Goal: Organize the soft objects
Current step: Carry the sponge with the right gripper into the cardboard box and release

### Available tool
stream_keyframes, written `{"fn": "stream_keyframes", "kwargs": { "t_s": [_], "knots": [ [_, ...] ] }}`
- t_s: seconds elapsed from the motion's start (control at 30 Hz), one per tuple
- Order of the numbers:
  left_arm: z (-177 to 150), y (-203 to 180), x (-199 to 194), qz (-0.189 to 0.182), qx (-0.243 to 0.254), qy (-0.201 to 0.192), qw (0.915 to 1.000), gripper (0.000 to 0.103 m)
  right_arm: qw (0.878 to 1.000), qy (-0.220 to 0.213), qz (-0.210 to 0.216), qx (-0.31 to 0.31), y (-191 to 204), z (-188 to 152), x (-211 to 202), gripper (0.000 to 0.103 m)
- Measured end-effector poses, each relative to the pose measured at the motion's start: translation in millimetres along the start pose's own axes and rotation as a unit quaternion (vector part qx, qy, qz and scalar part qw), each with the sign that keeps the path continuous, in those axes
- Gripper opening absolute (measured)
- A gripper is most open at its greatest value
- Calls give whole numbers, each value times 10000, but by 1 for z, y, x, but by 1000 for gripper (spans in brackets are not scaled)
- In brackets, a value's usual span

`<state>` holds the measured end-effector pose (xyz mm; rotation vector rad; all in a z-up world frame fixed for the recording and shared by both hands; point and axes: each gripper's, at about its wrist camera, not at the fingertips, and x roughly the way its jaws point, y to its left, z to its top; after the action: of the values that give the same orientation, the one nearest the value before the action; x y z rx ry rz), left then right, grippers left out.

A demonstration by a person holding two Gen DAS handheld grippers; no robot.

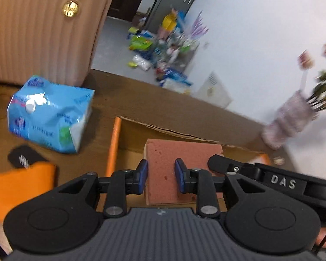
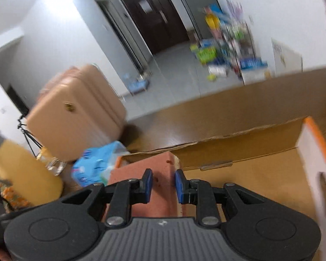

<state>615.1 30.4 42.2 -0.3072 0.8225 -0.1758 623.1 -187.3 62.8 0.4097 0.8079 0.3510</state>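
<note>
With both grippers, left [image 1: 160, 175] and right [image 2: 162, 184], clamped on the sponge [image 1: 180, 152], we should lower it level into the box [image 2: 250, 152].

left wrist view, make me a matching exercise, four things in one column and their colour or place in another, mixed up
Things:
1. sponge
2. tissue pack
3. suitcase
4. vase

Descriptions:
A. blue, lying on the table left of the box
B. pink-red, between the fingers of the left hand-held gripper
C. beige, ribbed, with a gold badge, standing behind the tissue pack
D. pale, holding flowers, at the far right

Pairs: 1-B, 2-A, 3-C, 4-D
</note>
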Motion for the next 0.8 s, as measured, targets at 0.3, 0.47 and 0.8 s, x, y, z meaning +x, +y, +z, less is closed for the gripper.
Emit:
{"fn": "stream_keyframes", "kwargs": {
  "t_s": [0.3, 0.47, 0.8],
  "knots": [
    [6, -5, 8, 417, 828, -302, 9952, 51, 9981, 560, 201, 185, -11, 1, 72, 20],
    [3, -11, -23, 616, 1126, -546, 9902, 58, 9997, 229, 73, 108, -17, 5, 41, 21],
    [-50, -11, -157, 1035, 1408, -1240, 9768, 95, 9943, -633, -418, -752, -19, -22, -124, 84]
  ]
}}
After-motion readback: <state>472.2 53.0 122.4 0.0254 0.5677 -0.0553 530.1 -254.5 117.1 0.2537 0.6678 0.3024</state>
